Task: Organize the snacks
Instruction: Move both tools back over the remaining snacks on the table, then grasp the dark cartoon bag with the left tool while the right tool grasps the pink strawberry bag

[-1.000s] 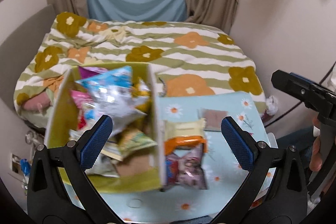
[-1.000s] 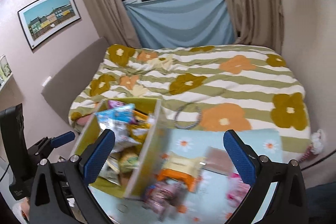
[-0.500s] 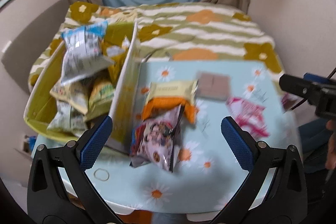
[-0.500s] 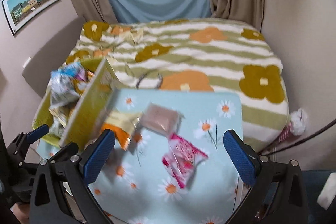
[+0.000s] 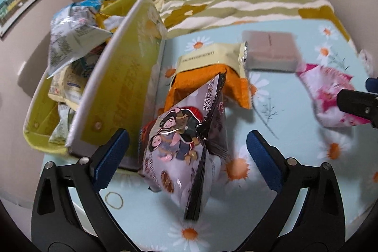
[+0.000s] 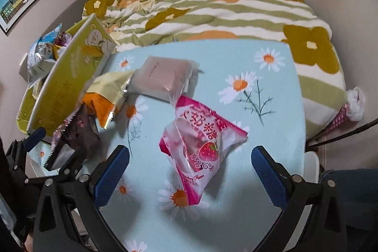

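Two sets of blue-padded fingers, both spread wide and gripping nothing: left gripper straddling upright cartoon-printed foil snack bag, its fingers just eased inward a touch yet short of contact; right gripper poised over pink strawberry candy packet lying flat. Farther out, orange-and-cream pouch and brownish wrapped block loose on daisy-print light-blue tabletop. Yellow-green fabric storage box alongside on the left, already heaped with packets, probably destination for remaining snacks.
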The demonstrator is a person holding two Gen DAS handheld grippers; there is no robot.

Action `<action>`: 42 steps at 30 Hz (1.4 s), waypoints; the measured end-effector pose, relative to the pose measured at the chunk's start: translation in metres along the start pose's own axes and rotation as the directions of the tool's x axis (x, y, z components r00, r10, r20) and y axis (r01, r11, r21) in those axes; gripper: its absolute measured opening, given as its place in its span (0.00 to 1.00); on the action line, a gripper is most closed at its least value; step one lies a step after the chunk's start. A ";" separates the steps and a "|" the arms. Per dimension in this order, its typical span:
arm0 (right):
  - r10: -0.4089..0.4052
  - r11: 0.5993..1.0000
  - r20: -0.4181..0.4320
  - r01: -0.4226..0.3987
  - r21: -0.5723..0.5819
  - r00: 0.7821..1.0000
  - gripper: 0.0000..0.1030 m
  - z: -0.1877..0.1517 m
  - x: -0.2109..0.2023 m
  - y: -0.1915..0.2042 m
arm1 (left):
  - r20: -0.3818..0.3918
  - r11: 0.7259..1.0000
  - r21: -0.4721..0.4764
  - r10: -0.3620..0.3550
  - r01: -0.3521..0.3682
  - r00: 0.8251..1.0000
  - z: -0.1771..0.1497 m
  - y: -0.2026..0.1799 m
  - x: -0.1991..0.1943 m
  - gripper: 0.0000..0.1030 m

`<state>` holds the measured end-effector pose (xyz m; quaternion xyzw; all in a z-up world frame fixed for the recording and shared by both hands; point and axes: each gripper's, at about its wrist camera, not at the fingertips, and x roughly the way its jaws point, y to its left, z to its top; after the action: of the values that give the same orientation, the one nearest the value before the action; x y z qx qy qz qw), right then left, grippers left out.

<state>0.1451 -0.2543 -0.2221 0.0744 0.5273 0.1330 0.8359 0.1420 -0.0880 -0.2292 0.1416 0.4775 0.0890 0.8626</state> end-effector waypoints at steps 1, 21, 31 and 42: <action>0.001 1.000 -0.001 -0.001 0.002 1.000 1.00 0.000 0.002 0.000 | -0.003 1.000 0.004 0.004 -0.004 1.000 0.000 -0.001 0.003 0.97; 0.006 0.998 -0.006 -0.006 0.055 1.000 1.00 0.000 0.037 0.001 | -0.039 0.998 0.066 -0.019 0.021 0.999 -0.003 0.002 0.006 0.55; -0.035 0.998 0.018 0.034 0.050 0.999 0.97 0.001 0.044 0.002 | -0.024 0.995 0.072 -0.069 0.071 0.997 -0.009 -0.007 -0.016 0.55; -0.122 0.992 0.054 0.122 -0.008 0.991 0.67 0.003 0.042 -0.008 | -0.017 0.994 0.058 -0.087 0.088 0.996 -0.009 -0.011 -0.030 0.55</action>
<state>0.1662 -0.2492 -0.2588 0.0410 0.5078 0.0824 0.8565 0.1190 -0.1057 -0.2134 0.1450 0.4919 0.0380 0.8577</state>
